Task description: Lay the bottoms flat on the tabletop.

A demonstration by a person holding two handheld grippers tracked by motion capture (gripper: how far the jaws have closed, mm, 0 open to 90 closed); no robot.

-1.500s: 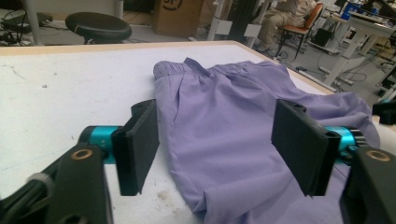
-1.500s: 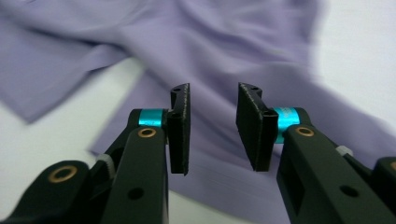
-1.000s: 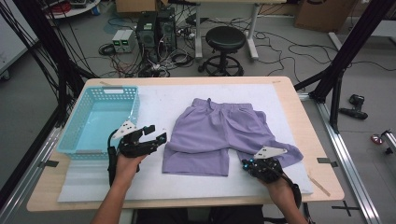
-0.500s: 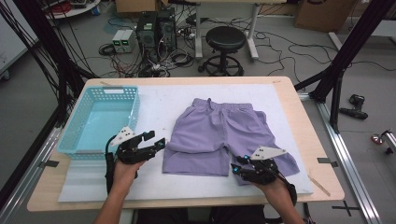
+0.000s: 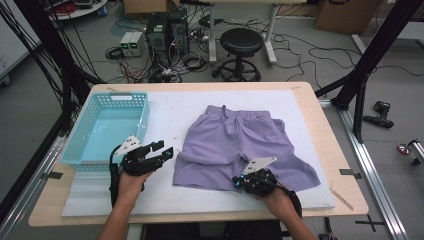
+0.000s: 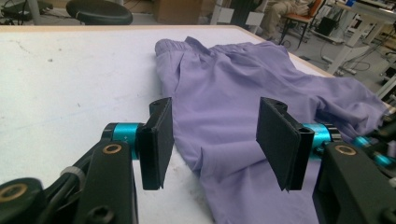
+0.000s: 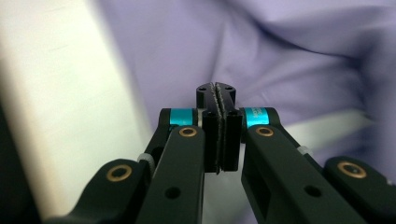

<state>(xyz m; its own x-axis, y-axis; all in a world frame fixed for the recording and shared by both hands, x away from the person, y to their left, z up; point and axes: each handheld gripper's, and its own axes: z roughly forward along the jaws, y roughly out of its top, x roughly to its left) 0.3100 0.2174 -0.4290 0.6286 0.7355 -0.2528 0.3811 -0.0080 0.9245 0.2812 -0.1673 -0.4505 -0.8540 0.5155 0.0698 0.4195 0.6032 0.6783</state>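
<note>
Purple shorts (image 5: 235, 140) lie flat on the white mat (image 5: 165, 107), waistband at the far side. My left gripper (image 5: 162, 150) hovers just left of the shorts' left leg, pointing at it. In the left gripper view this gripper (image 6: 215, 140) is open; its jaws have just been closing, with the shorts (image 6: 224, 79) lying beyond the gap and nothing pressed between the pads. My right gripper (image 5: 237, 182) sits at the near hem, pointing left. In the right gripper view its (image 7: 217, 93) pads meet with no cloth seen between them, over the shorts (image 7: 280, 56).
A light blue basket (image 5: 80, 145) stands on the left of the table, just behind my left hand. The wooden table edge (image 5: 345, 165) runs close to the mat on the right. A black stool (image 5: 241, 40) and cables are on the floor beyond.
My right gripper has slid left along the near hem of the shorts. The left gripper's jaws stand narrower than before, and that hand has stayed in place.
</note>
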